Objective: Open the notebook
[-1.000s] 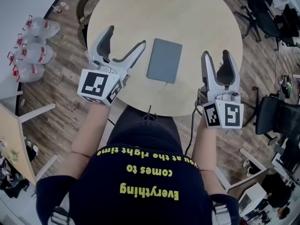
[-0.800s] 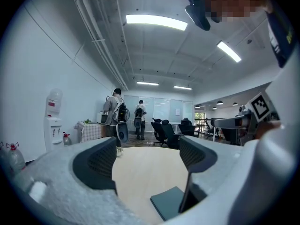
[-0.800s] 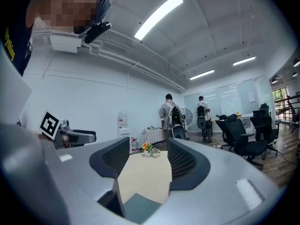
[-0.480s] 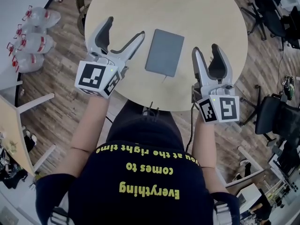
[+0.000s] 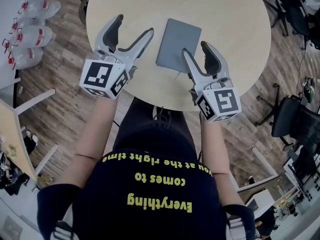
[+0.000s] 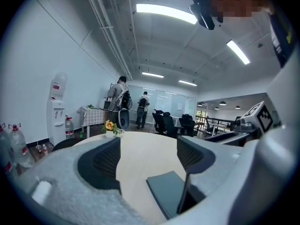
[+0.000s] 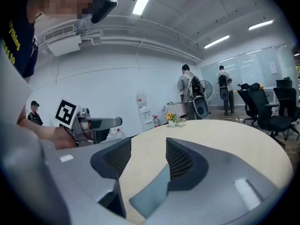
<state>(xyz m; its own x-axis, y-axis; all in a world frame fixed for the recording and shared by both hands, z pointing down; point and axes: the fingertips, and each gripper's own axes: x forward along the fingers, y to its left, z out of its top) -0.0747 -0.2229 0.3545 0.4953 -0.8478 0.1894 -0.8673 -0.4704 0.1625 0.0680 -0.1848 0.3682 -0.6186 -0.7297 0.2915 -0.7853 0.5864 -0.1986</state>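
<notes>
A grey notebook (image 5: 177, 44) lies flat and closed on the round, light wood desk (image 5: 230, 19). It sits near the edge of the desk closest to the person, about in the middle between the two arms. Its long side runs away from the person. It is turned a little, so the far end leans to the right in the head view. A thin string (image 5: 176, 74) pokes out from its near short edge.

The left tool (image 5: 134, 26) is just to the left of the notebook and does not touch it. Its jaws stand wide apart and have just been closing a bit. Only bare desk shows between them. In the left gripper view the notebook lies low on the right, partly behind the right jaw.

The right tool (image 5: 196, 49) is at the near right corner of the notebook. Its jaws are apart too and have just been closing a bit. In the right gripper view the notebook's corner shows low in the gap between them, but the pads do not squeeze it. I cannot tell if a jaw touches the cover.

A small pot of flowers (image 6: 109, 128) stands at the far side of the desk. Big water bottles (image 5: 27, 29) lie on the floor to the left.
</notes>
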